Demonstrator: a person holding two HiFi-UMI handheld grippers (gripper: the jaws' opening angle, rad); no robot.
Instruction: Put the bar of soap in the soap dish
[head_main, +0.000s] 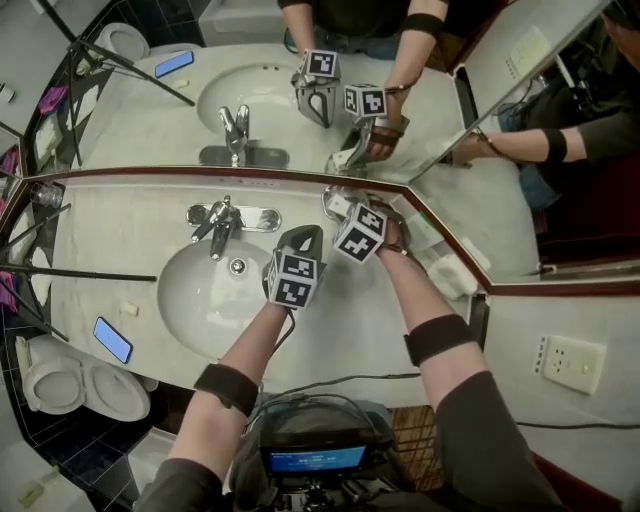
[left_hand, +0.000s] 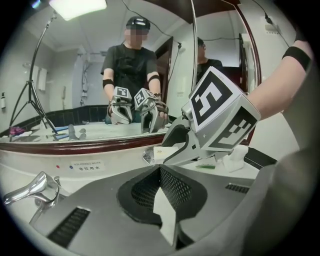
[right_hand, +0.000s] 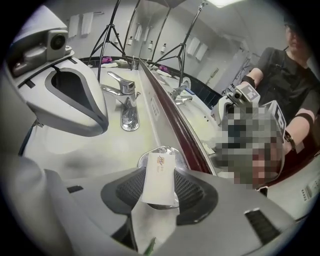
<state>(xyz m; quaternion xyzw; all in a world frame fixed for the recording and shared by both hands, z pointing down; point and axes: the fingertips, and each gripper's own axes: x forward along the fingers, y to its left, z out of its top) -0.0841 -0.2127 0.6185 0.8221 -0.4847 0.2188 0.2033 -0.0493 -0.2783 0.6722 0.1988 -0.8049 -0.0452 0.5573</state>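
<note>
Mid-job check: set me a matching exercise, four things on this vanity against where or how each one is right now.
Things
1. bar of soap
2. left claw
3. phone
4. faucet

Places and states
A. lying on the counter, left of the basin in the head view
B. shut, with nothing in it
C. standing at the back rim of the basin
D. between the jaws of the right claw, over the soap dish

Pairs: 1-D, 2-B, 3-A, 4-C
</note>
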